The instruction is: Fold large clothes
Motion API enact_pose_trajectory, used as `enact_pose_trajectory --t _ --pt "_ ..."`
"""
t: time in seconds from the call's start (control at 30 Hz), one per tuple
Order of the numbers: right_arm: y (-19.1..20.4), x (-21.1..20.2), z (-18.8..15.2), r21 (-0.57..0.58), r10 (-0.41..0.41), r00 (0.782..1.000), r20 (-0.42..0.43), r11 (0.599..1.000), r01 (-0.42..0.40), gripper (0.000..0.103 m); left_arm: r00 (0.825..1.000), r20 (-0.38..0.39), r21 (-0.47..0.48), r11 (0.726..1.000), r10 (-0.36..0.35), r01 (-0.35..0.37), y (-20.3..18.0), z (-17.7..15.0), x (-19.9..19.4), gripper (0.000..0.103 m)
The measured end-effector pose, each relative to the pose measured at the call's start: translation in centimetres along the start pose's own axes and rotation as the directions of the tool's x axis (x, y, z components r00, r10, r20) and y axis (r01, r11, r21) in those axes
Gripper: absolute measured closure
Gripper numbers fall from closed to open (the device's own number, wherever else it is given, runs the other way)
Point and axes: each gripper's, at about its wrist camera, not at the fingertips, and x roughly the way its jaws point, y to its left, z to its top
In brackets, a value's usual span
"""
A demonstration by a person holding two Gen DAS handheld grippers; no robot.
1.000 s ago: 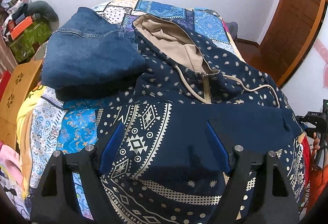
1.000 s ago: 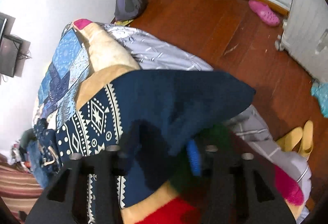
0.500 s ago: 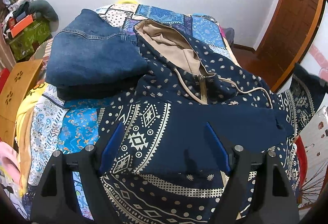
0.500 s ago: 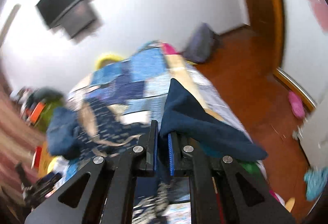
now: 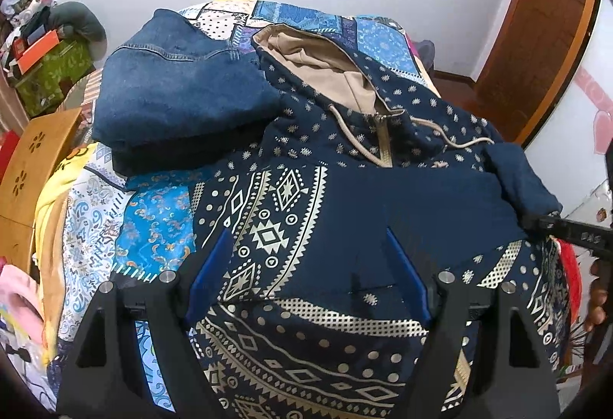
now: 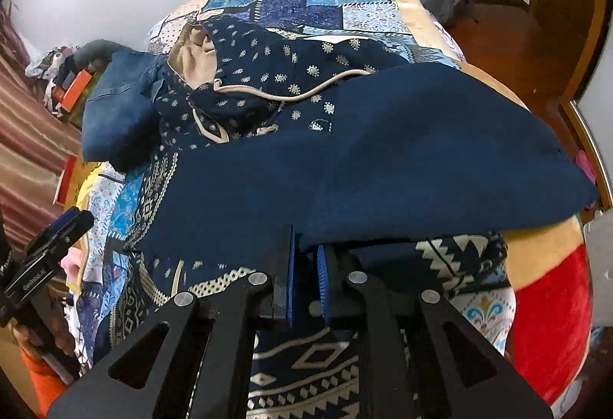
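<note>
A: Where is the patterned hoodie [image 5: 306,212] found?

B: It is spread front-up across the patchwork bedspread [image 5: 161,227], its beige-lined hood [image 5: 322,63] lying toward the white wall. A plain navy sleeve [image 6: 383,158] is laid across the chest, just below the zipper and the drawstrings.

A: How is the left gripper [image 5: 306,273] set?

B: Its blue-padded jaws are held wide apart above the hoodie's lower front. Nothing is pinched between them, and no contact with the cloth can be made out.

A: And the right gripper [image 6: 304,265]?

B: Its jaws are nearly together, having just been eased slightly apart, and the edge of the navy sleeve is pinched between the blue pads. The cuff end is seen hanging past the bed's right side.

A: What else is seen on the bed?

B: Folded blue jeans [image 5: 176,89] are stacked beside the hood, touching the hoodie's shoulder.
</note>
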Motion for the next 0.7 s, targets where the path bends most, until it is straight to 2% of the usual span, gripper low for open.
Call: enact_pose_trajectory --t 0.03,0.1,0.17,0.23,0.33,0.43,0.53,0.7 --pt "0.0 -0.7 0.1 0.002 0.005 1.0 0.001 1.0 -0.005 0.091 1.0 -0.003 0.002 1.0 0.002 -0.002 0.0 -0.1 0.1 0.024" --pt "-0.2 -1.9 0.4 0.009 0.039 0.999 0.003 0.999 -0.039 0.08 1.0 -0.007 0.001 1.0 0.002 -0.002 0.0 -0.1 0.3 0.024" --pt "-0.3 -2.9 0.9 0.025 0.064 0.998 0.025 0.998 -0.064 0.059 1.0 -0.009 -0.004 1.0 -0.002 0.002 -0.1 -0.1 0.4 0.024" --pt "-0.3 -3.9 1.2 0.049 0.047 0.995 0.091 0.997 -0.051 0.051 1.0 -0.011 -0.01 1.0 -0.01 0.01 -0.2 0.0 0.6 0.024" --pt "-1.9 -5.8 1.1 0.107 -0.024 0.984 0.176 0.994 0.005 0.04 1.0 -0.015 -0.01 1.0 -0.017 0.017 -0.5 0.1 1.0 0.024" --pt "-4.8 -6.8 1.1 0.215 -0.066 0.974 0.216 0.976 0.019 0.038 1.0 -0.019 0.002 1.0 -0.017 0.017 -1.0 0.2 1.3 0.024" --pt "-8.3 -6.3 1.0 0.342 -0.069 0.976 0.205 0.94 -0.005 0.038 1.0 -0.018 0.011 1.0 -0.015 0.015 -1.3 0.4 1.5 0.024" --pt "-12.4 -4.2 0.7 0.481 -0.092 0.983 0.16 0.877 0.004 0.038 0.999 -0.034 0.004 1.0 -0.023 0.023 -1.4 0.5 2.2 0.024"
